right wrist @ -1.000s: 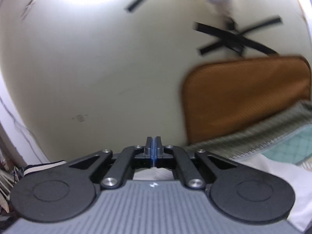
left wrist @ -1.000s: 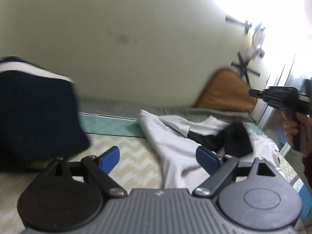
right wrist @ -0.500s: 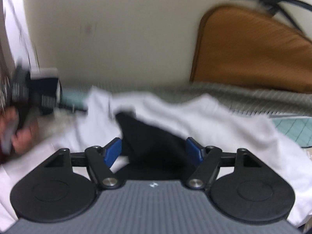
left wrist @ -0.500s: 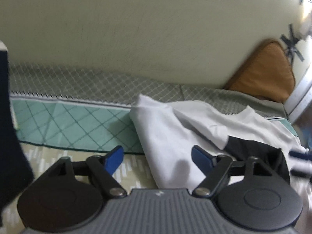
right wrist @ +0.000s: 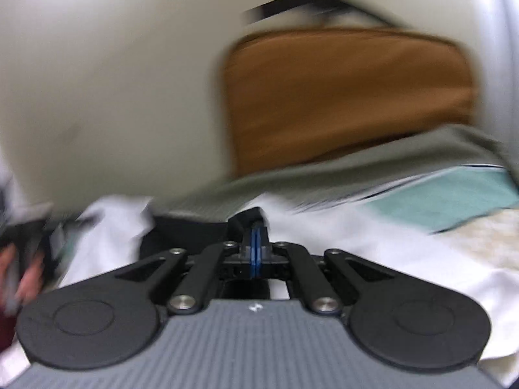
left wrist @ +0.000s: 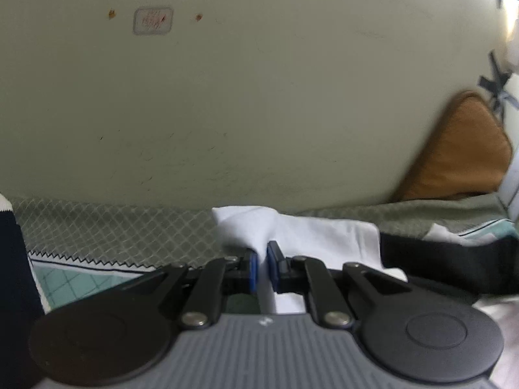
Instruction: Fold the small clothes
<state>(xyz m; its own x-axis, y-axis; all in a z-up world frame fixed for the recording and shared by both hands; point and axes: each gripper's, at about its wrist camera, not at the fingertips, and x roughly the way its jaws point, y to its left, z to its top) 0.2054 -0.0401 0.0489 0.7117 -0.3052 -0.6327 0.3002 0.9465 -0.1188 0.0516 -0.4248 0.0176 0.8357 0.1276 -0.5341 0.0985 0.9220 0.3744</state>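
The white shirt (left wrist: 292, 227) with black trim (left wrist: 454, 259) lies rumpled on the bedspread (left wrist: 97, 227). The left gripper (left wrist: 263, 267) has just closed, pinching a bunched white fold. The right gripper (right wrist: 256, 243) has closed on the black trim (right wrist: 181, 227). Behind the shirt an orange cushion (right wrist: 350, 97) leans against the wall (left wrist: 227, 97).

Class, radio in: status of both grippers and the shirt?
Left gripper shut on white shirt. Right gripper shut on its black trim. Nothing in the way.
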